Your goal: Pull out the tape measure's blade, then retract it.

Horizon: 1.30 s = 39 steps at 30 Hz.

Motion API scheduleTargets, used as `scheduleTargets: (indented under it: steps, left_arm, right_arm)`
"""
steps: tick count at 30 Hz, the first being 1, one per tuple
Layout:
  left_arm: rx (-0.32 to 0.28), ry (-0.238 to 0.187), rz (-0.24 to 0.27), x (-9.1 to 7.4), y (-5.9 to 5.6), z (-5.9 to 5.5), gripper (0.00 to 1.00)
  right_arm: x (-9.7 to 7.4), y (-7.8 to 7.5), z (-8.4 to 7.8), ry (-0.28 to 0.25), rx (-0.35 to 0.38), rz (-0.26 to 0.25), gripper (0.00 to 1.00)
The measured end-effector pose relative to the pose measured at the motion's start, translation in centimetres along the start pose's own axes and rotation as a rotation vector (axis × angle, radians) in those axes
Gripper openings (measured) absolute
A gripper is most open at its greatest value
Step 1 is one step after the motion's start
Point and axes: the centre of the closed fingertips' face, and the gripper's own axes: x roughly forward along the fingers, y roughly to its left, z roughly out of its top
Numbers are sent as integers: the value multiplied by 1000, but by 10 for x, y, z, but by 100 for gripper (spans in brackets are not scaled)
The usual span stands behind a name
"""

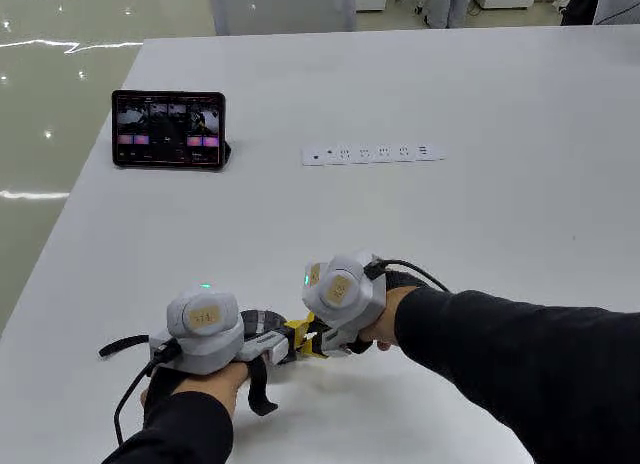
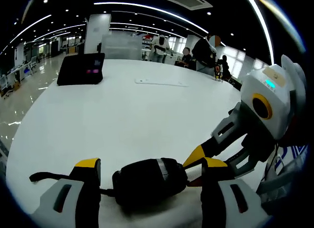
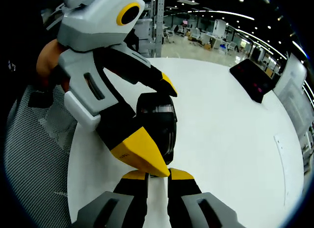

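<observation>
A black tape measure [image 1: 262, 322] with a wrist strap lies low over the white table [image 1: 420, 94] near its front edge. In the left gripper view its case [image 2: 149, 181] sits between the jaws of my left gripper [image 2: 149, 164], which is shut on it. My right gripper [image 1: 312, 342] meets it from the right, and its yellow tip [image 2: 196, 154] touches the case's end. In the right gripper view the case [image 3: 157, 117] is just ahead. My right gripper [image 3: 158, 176] has its jaws nearly together at the case's mouth. No drawn-out blade shows.
A dark tablet [image 1: 168, 129] stands at the back left and a white power strip [image 1: 372, 153] lies mid-table. The table's left edge [image 1: 75, 199] drops to a glossy floor. A mesh chair seat [image 3: 39, 139] is close behind. People stand beyond the far edge.
</observation>
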Motion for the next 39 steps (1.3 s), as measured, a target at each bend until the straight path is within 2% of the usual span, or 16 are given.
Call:
scheduleTargets:
  steps: [3,9,11,14,15,16,18,20,25,27,29,33,36,39]
  left_arm:
    - [26,-10,-4,-1,-1,3,92]
    - [47,-12,-22,-6,2,3,99]
    - [48,-4,-59,-7,-3,0,99]
    - [88,-3,-105,-11,-8,-3,99]
    - [95,21,-147,-12,-13,-8,99]
    - [92,21,-161,-13,-14,-9,99]
    - [154,39,-167,-17,-11,-14,99]
    - [161,38,-212,-21,-14,-16,99]
    - [168,37,-254,-30,-9,-19,99]
    - [174,50,-254,-33,-5,-21,99]
    - [154,61,-269,-35,-4,-22,99]
    - [161,73,-267,-43,3,-23,99]
    - [162,101,-305,-48,5,-29,99]
    - [184,112,-317,-52,11,-34,99]
  right_arm:
    - [-5,2,0,-23,22,-9,12]
    - [-16,4,-3,-62,61,-37,17]
    - [-20,5,-3,-73,72,-46,19]
    - [-26,5,-5,-90,93,-59,21]
    - [-28,5,-6,-94,100,-65,21]
    - [-30,5,-7,-98,104,-69,22]
    - [-34,4,-10,-106,120,-80,23]
    - [-39,4,-13,-115,140,-92,24]
    - [-48,5,-22,-136,182,-112,28]
    - [-51,7,-27,-139,208,-120,31]
    - [-54,9,-30,-143,227,-118,34]
    - [-64,12,-38,-158,236,-130,35]
    - [-73,11,-43,-167,259,-143,40]
    - [-83,11,-47,-194,277,-159,42]
